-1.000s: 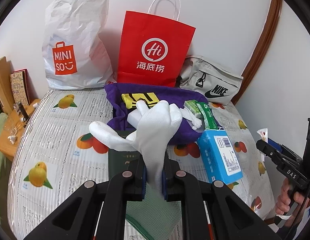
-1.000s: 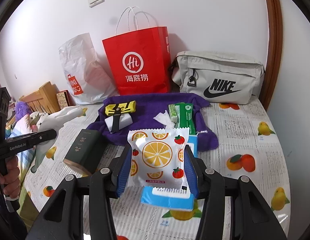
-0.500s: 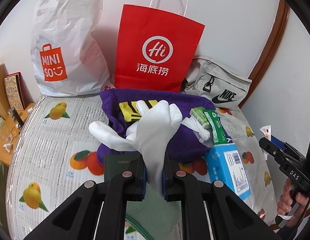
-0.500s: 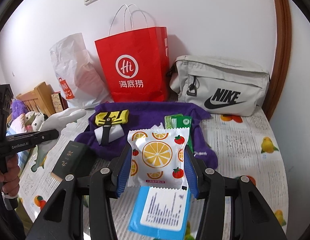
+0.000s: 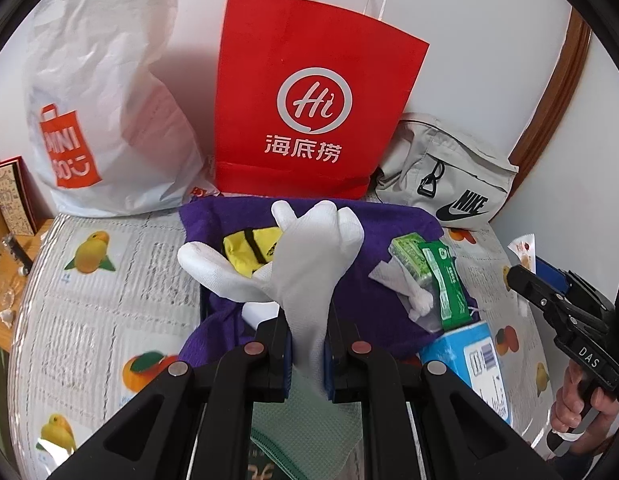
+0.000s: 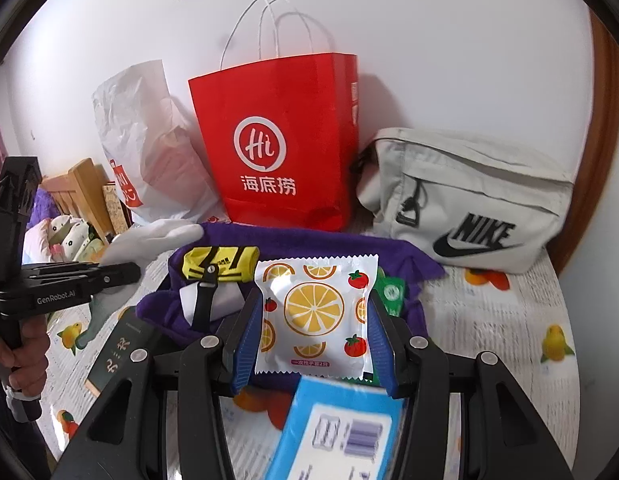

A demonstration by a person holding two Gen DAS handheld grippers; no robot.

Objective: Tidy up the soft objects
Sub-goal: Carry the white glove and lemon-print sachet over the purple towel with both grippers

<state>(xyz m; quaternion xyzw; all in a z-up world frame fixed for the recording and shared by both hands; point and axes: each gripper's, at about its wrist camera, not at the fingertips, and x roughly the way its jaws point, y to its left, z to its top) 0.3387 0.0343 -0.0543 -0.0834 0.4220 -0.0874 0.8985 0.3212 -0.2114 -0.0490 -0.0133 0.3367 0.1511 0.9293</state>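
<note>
Two hand-held grippers working above a fruit-print bed, each carrying one soft item. The left gripper [image 5: 307, 354] is pinching a white glove [image 5: 309, 256] by its cuff end, the jaws closed narrowly on the fabric; the glove's long axis is running straight ahead of the jaws, its fingers pointing toward the red paper bag [image 5: 309, 108] standing against the wall. The right gripper [image 6: 314, 346] is clamping a fruit-print sachet [image 6: 315, 314] across its width, the jaws spread only as far as the packet's two side edges, the packet's flat face turned to the camera. Directly below and ahead of both grippers a purple towel [image 5: 385, 300] is lying on the bed, bearing a yellow rolled item [image 5: 251, 250] and green packets [image 5: 433, 268]; a blue pack [image 5: 475, 368] is resting just beside its near edge. The red bag is lying dead ahead of the left jaws, beyond the towel, with a white plastic bag [image 5: 105, 100] to its left and a grey Nike pouch [image 6: 469, 204] to its right. Judging by alignment alone, the left gripper appears better lined up with the red bag, the right gripper sitting between that bag and the pouch; which container is intended cannot be told.
</note>
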